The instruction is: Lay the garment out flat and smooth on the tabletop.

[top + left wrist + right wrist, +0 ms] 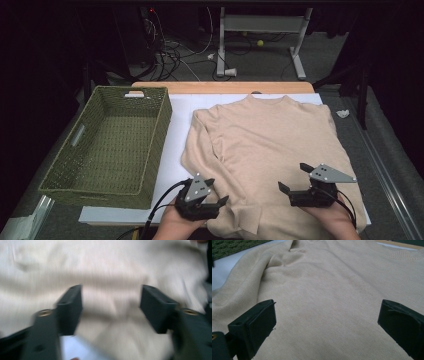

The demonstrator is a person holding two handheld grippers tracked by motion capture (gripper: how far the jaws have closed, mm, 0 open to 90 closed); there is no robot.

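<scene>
A beige knit sweater [265,150] lies flat, collar toward twelve o'clock, at three o'clock of the green woven basket [107,145], its hem blurred in the left gripper view, while the left gripper [216,192] and right gripper [295,177] hover wide-jawed, holding nothing, over its six o'clock edge.

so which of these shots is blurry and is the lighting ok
The left gripper view is motion-smeared: the sweater and the left gripper have soft edges. The right gripper view is sharp, the knit weave legible around the right gripper. In the high view the table is evenly lit, the room behind nearly black, the basket clear.
</scene>
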